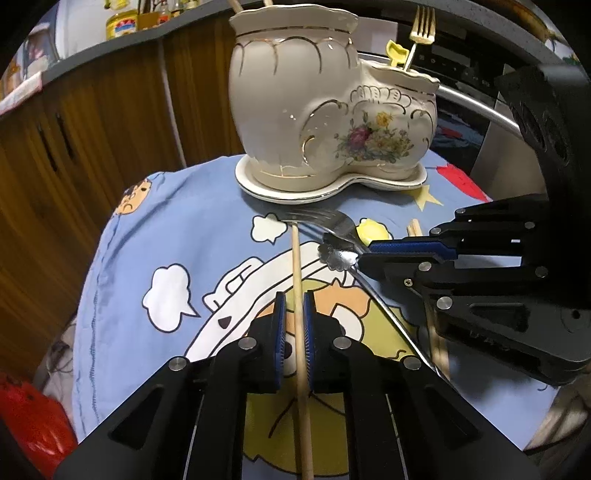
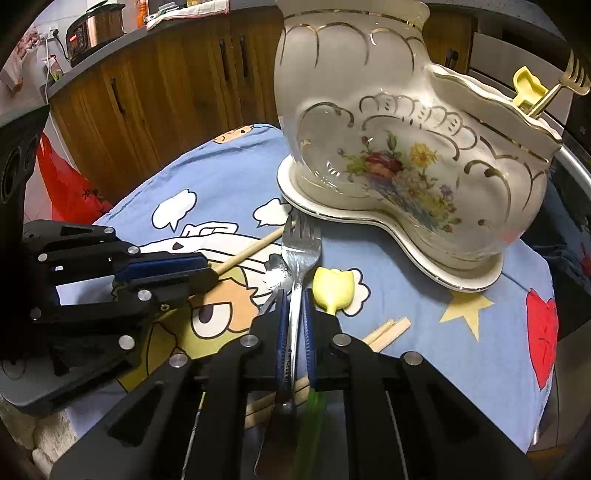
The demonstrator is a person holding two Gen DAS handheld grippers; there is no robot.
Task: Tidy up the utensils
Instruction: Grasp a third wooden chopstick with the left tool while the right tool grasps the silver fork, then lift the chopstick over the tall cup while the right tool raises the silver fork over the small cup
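Down low, the left gripper (image 1: 294, 317) has its blue pads pressed against a thin wooden chopstick (image 1: 296, 266), which runs straight away from the camera across the blue cartoon-printed cloth (image 1: 207, 206). The right gripper (image 2: 294, 317) is likewise clamped, its pads pinching the handle of a silver fork (image 2: 300, 251) whose tines point toward the holder. No earlier picture is at hand, so only the grips themselves can be told.

Just beside the fork lie a small silver spoon with a scalloped bowl (image 2: 276, 273) on its left and a pale yellow tulip-shaped utensil head (image 2: 332, 290) on its right, with a green stem running back under the gripper. More wooden chopsticks (image 2: 388, 330) rest on the cloth nearby.

Beyond them stands a cream ceramic utensil holder (image 2: 388, 140), two-chambered, gold-trimmed and painted with flowers, on a matching saucer (image 2: 458, 282). Its lower compartment holds a gold fork (image 1: 421, 26) and another yellow tulip piece (image 1: 397, 51).
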